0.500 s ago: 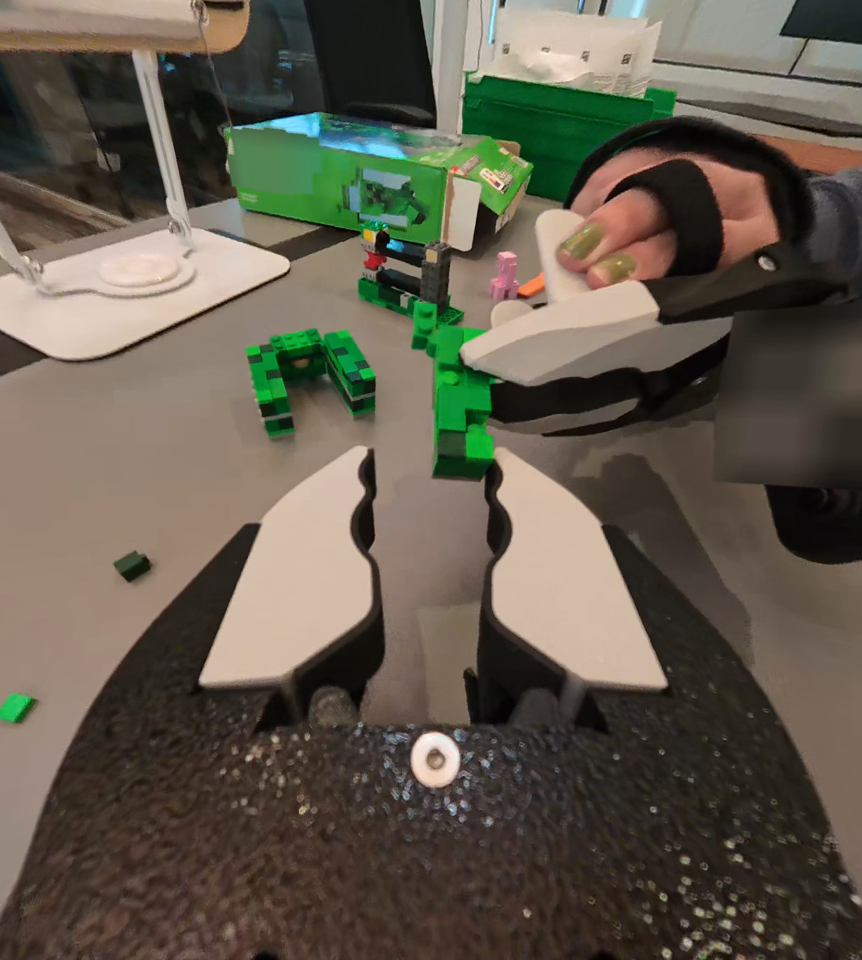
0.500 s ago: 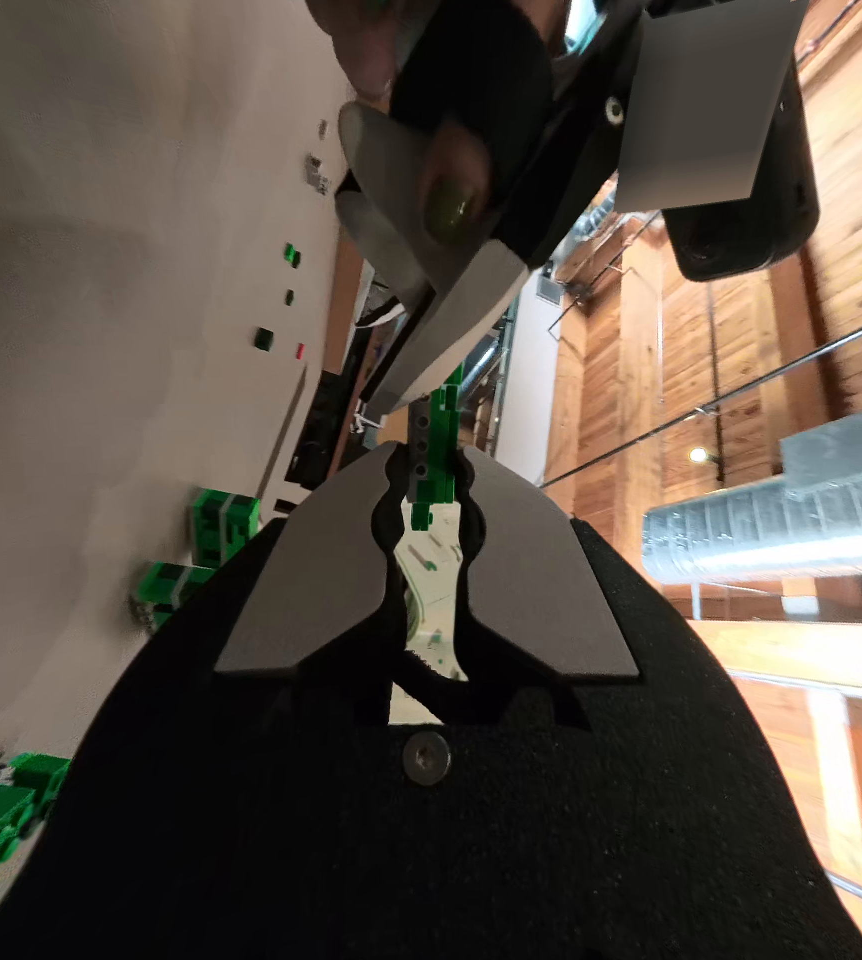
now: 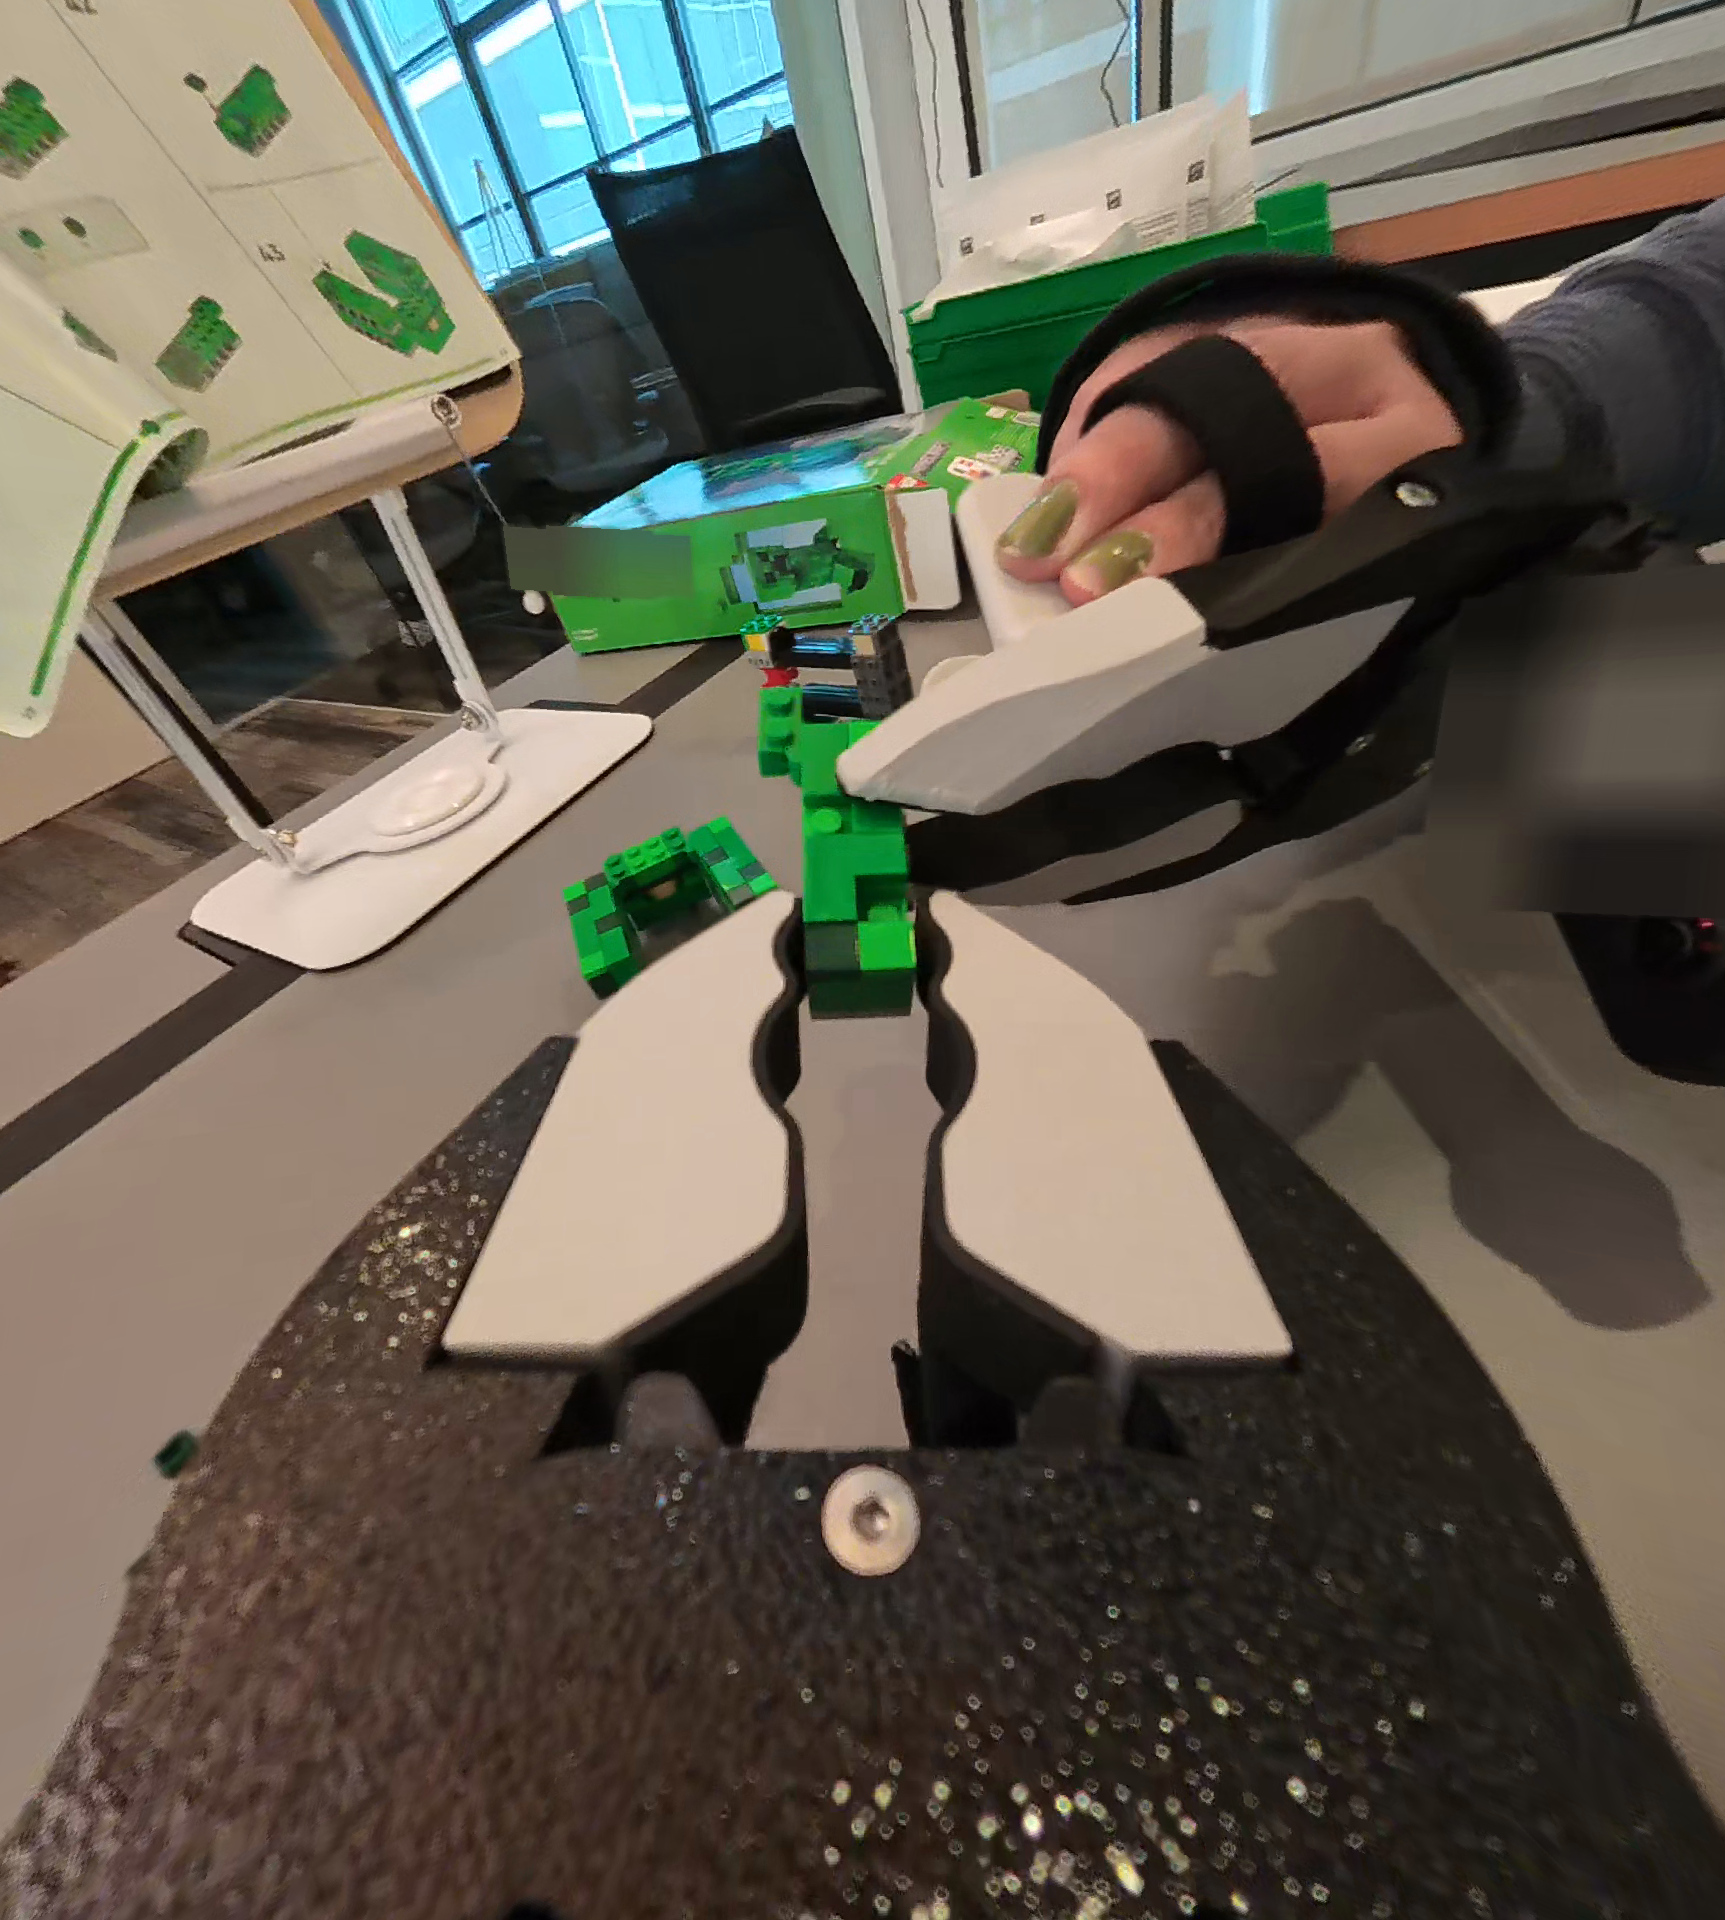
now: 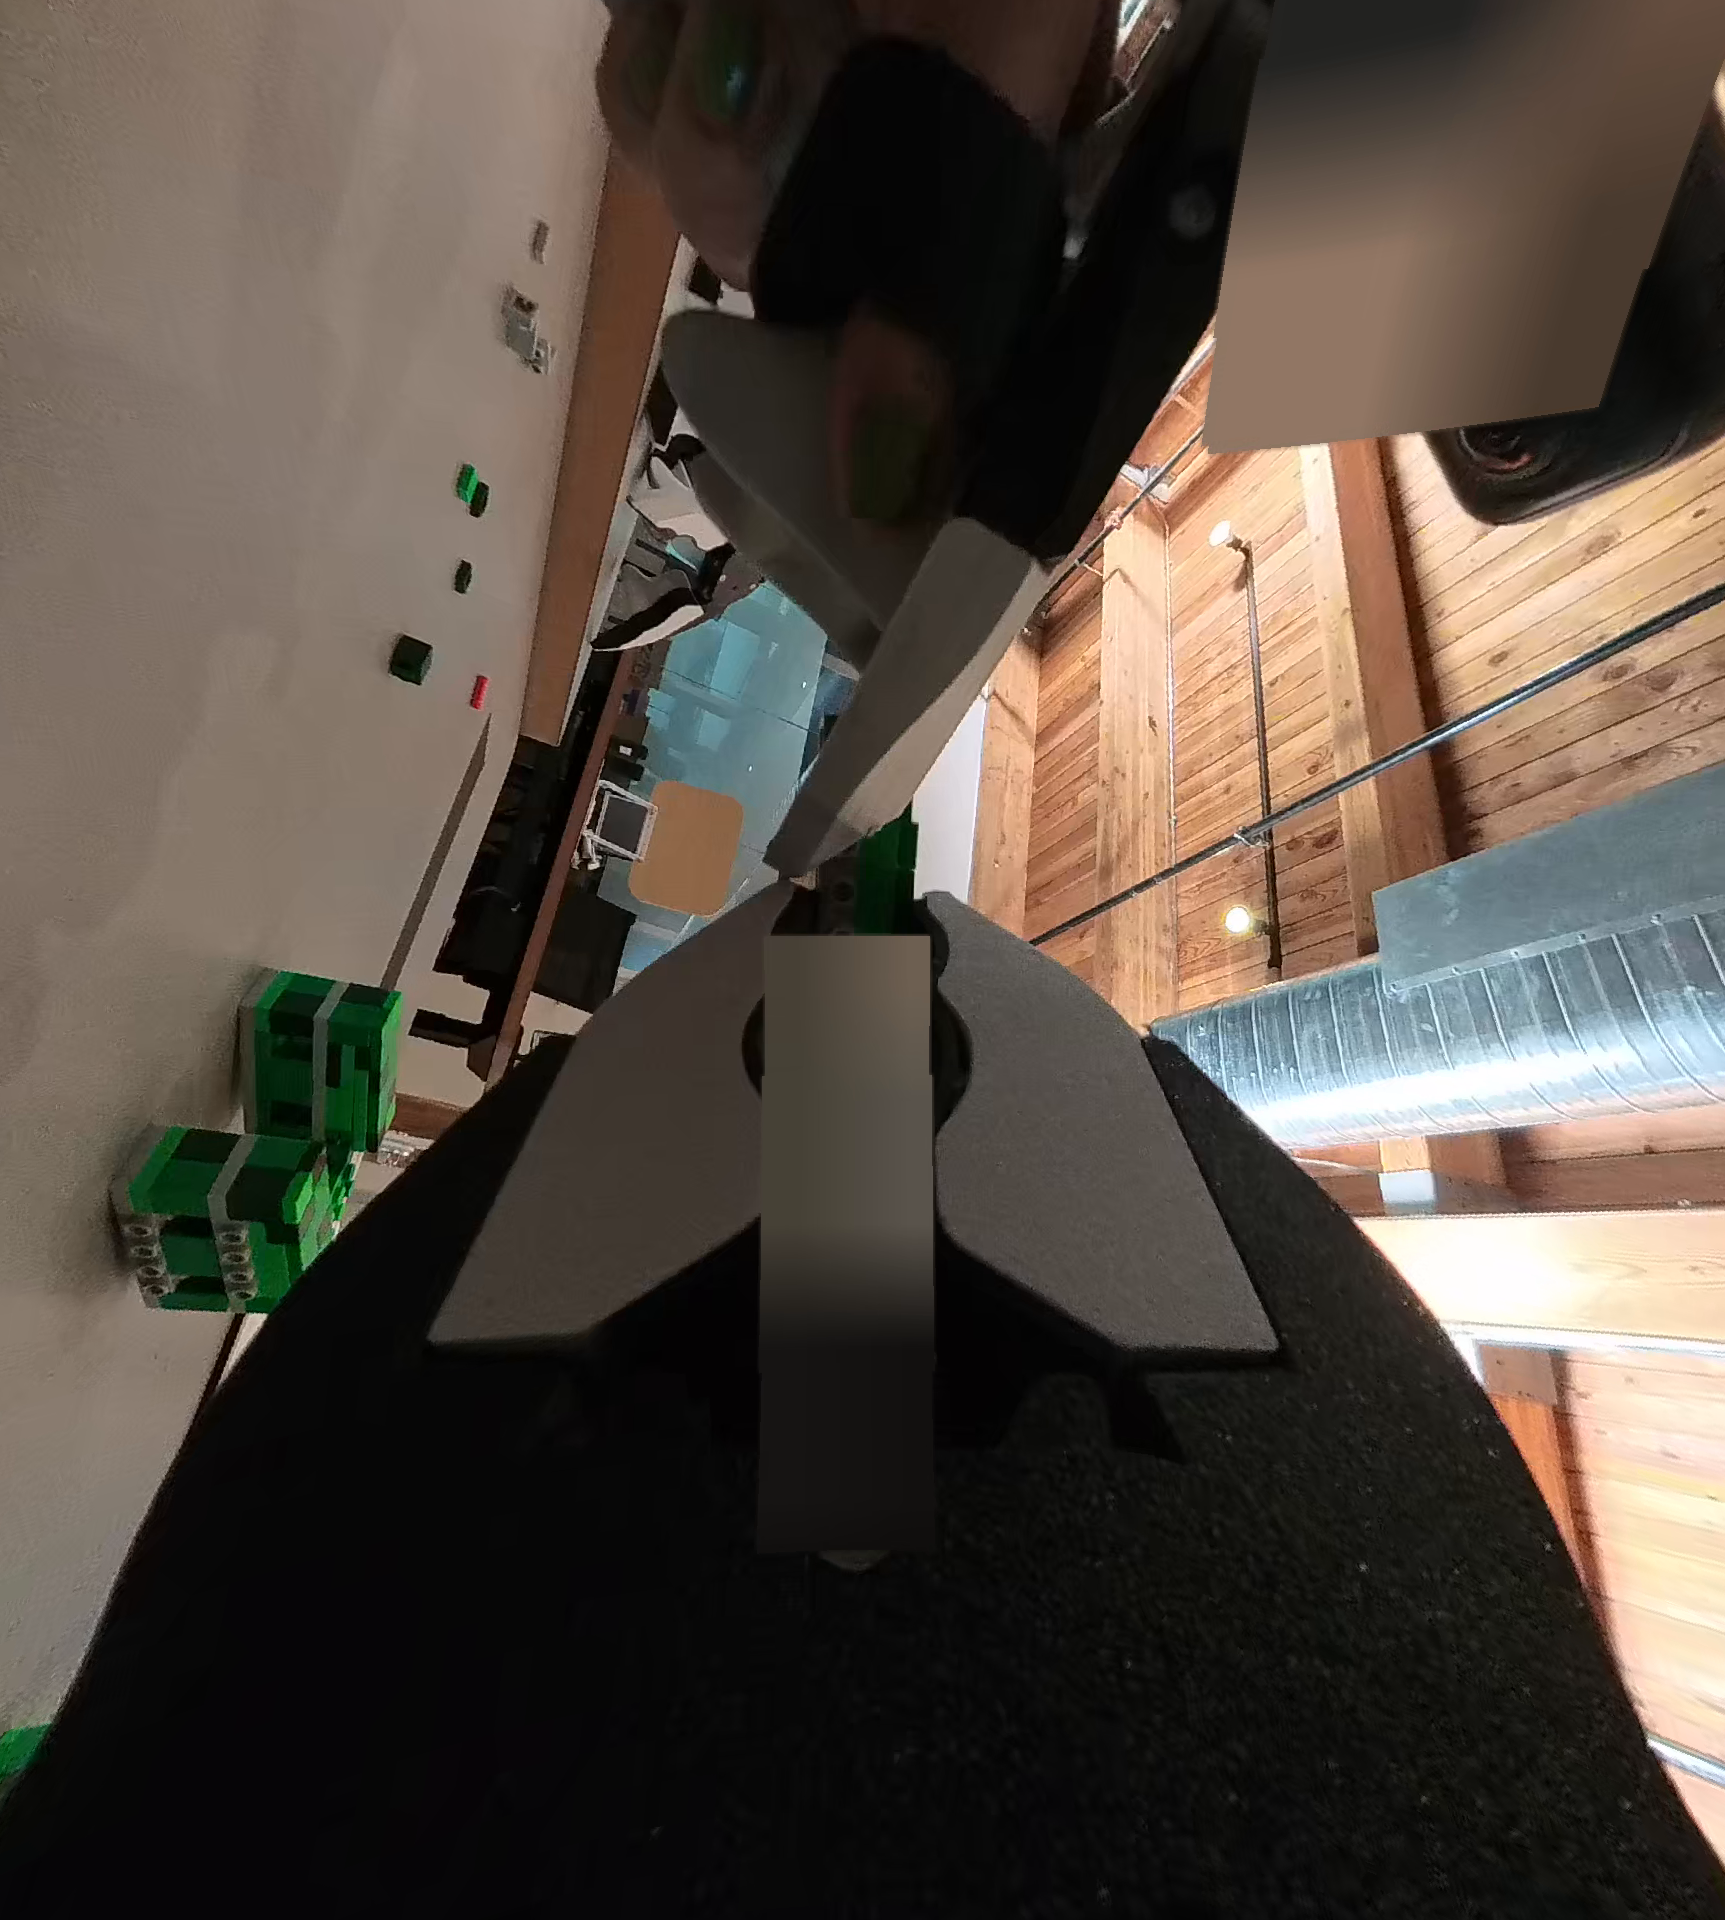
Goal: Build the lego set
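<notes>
both tongs pinching one green brick column (image 3: 856,914), left tongs (image 3: 860,951) low, right tongs (image 3: 873,795) above

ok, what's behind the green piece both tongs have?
Behind the green piece, a small black and grey brick frame stands before the green box. The right tongs cover the frame's right base.

right gripper (image 4: 853,914): fingers close around a green brick piece (image 4: 889,868), grip area partly masked | left gripper (image 4: 842,831): tip touches the piece from above | table (image 4: 110,520): two green builds (image 4: 318,1049), (image 4: 224,1216), scattered small bricks (image 4: 411,658)
</notes>
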### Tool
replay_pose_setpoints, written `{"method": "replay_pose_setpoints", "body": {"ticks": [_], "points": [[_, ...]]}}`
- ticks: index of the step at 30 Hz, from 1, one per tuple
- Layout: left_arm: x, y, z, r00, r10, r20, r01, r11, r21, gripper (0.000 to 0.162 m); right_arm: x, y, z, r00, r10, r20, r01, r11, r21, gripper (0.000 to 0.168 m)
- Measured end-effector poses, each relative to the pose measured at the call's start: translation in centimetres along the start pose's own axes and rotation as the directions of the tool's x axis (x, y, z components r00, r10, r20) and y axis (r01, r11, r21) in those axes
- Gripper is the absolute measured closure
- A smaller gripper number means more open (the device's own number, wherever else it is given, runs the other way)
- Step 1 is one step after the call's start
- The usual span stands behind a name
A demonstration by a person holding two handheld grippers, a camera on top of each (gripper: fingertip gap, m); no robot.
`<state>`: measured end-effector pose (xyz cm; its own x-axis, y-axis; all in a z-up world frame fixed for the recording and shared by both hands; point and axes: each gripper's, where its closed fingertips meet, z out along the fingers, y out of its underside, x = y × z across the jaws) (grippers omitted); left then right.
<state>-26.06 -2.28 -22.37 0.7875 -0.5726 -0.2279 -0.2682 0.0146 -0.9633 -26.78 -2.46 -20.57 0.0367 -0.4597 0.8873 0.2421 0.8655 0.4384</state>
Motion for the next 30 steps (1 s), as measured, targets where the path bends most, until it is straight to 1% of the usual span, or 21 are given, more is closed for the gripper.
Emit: {"method": "replay_pose_setpoints", "body": {"ticks": [2, 4, 5, 7, 9, 11, 13, 14, 15, 16, 17, 18, 19, 23, 24, 25, 28, 30], "points": [[0.0, -0.1, -0.1, 1.0, 0.012, 0.006, -0.012, 1.0, 0.006, 0.143, 0.1, -0.1, 0.0, 0.999, 0.05, -0.008, -0.049, 0.999, 0.017, 0.152], [-0.2, -0.4, -0.3, 0.999, 0.033, 0.03, -0.034, 0.999, 0.021, 0.143, 0.4, 0.0, -0.2, 0.986, 0.167, -0.009, -0.167, 0.985, 0.038, 0.15], [-0.5, -0.4, -0.4, 0.997, 0.05, 0.054, -0.05, 0.999, 0.016, 0.143, 0.4, 0.2, -0.4, 0.973, 0.229, 0.003, -0.229, 0.973, 0.037, 0.148], [-0.9, -0.2, -0.6, 0.994, 0.077, 0.083, -0.077, 0.997, 0.002, 0.143, 0.0, 1.1, -0.8, 0.944, 0.328, 0.042, -0.328, 0.945, -0.004, 0.138], [-1.3, -0.1, -0.7, 0.989, 0.096, 0.114, -0.095, 0.995, -0.009, 0.143, -0.5, 1.9, -1.4, 0.898, 0.434, 0.072, -0.43, 0.901, -0.063, 0.134], [-1.5, 0.1, -0.6, 0.985, 0.108, 0.134, -0.105, 0.994, -0.029, 0.143, -0.6, 2.2, -2.0, 0.822, 0.56, 0.098, -0.551, 0.827, -0.111, 0.135], [-1.8, 0.5, -0.6, 0.981, 0.118, 0.151, -0.113, 0.993, -0.046, 0.143, -0.1, 1.6, -2.5, 0.705, 0.699, 0.122, -0.684, 0.715, -0.147, 0.139], [-1.9, 0.6, -0.6, 0.979, 0.122, 0.161, -0.115, 0.992, -0.053, 0.143, 0.3, 1.0, -2.7, 0.626, 0.768, 0.136, -0.752, 0.64, -0.159, 0.14], [-2.1, 0.7, -0.6, 0.977, 0.123, 0.174, -0.114, 0.992, -0.058, 0.143, 0.7, 0.3, -2.9, 0.528, 0.836, 0.15, -0.82, 0.548, -0.168, 0.14], [-2.4, 0.9, -0.7, 0.975, 0.122, 0.188, -0.111, 0.992, -0.065, 0.143, 1.0, -0.6, -3.0, 0.41, 0.897, 0.168, -0.883, 0.436, -0.173, 0.139], [-2.7, 1.1, -0.8, 0.972, 0.118, 0.201, -0.105, 0.992, -0.073, 0.143, 1.2, -1.8, -3.2, 0.286, 0.939, 0.193, -0.932, 0.319, -0.17, 0.139], [-3.0, 1.4, -1.0, 0.971, 0.109, 0.211, -0.094, 0.992, -0.08, 0.143, 1.5, -2.7, -3.3, 0.191, 0.959, 0.211, -0.962, 0.226, -0.156, 0.138], [-3.3, 1.6, -1.1, 0.971, 0.096, 0.218, -0.08, 0.993, -0.082, 0.143, 1.8, -3.3, -3.4, 0.132, 0.968, 0.213, -0.976, 0.164, -0.142, 0.139], [-4.3, 2.2, -1.9, 0.97, 0.053, 0.238, -0.035, 0.996, -0.078, 0.143, 2.2, -4.4, -3.2, -0.039, 0.98, 0.194, -0.996, -0.021, -0.091, 0.14], [-4.4, 2.3, -2.1, 0.97, 0.049, 0.238, -0.031, 0.996, -0.078, 0.143, 2.1, -4.5, -3.3, -0.056, 0.982, 0.18, -0.997, -0.044, -0.067, 0.141], [-4.6, 2.4, -2.2, 0.97, 0.045, 0.239, -0.027, 0.997, -0.076, 0.143, 1.9, -4.4, -3.3, -0.055, 0.985, 0.164, -0.998, -0.047, -0.05, 0.142], [-5.0, 2.8, -2.5, 0.97, 0.036, 0.242, -0.017, 0.996, -0.082, 0.143, 1.8, -4.5, -3.7, -0.021, 0.986, 0.162, -1.0, -0.017, -0.025, 0.145], [-5.4, 3.2, -2.7, 0.968, 0.036, 0.25, -0.012, 0.995, -0.095, 0.143, 2.0, -4.5, -3.8, -0.035, 0.985, 0.166, -0.999, -0.036, 0.005, 0.148]]}}
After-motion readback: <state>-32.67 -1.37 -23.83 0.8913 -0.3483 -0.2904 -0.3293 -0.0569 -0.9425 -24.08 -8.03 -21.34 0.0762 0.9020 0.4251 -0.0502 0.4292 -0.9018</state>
